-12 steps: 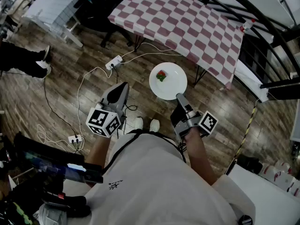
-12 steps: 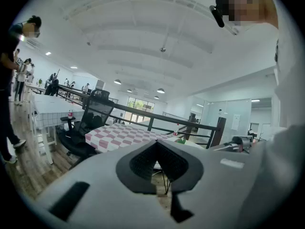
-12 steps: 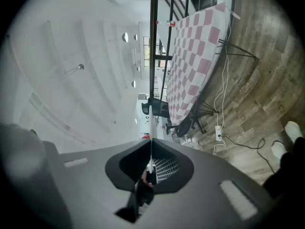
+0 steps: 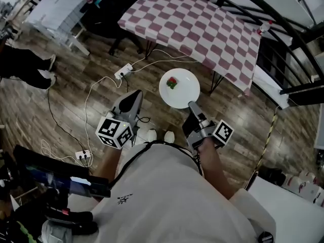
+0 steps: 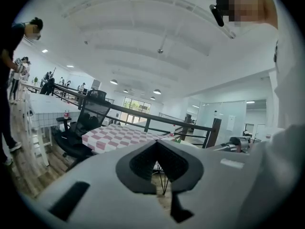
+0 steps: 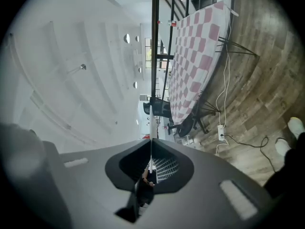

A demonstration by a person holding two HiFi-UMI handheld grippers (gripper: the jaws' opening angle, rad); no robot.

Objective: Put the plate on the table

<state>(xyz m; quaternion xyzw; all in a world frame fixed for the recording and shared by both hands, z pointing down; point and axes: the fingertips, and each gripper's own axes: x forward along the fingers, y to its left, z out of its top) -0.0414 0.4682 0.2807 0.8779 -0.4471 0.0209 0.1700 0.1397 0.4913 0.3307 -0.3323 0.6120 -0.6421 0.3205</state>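
The right gripper [image 4: 191, 105] clamps the white plate [image 4: 183, 91] by its rim, short of the checkered table [image 4: 202, 24]. Next, the plate needs lifting over that tabletop. The left gripper [image 4: 134, 96] is closed and empty.

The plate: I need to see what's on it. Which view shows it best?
The head view: the whole plate faces the camera, with a small red-and-green item on it and the right gripper clamped on its rim. The right gripper view shows only its thin edge; the left gripper view shows no clear plate.
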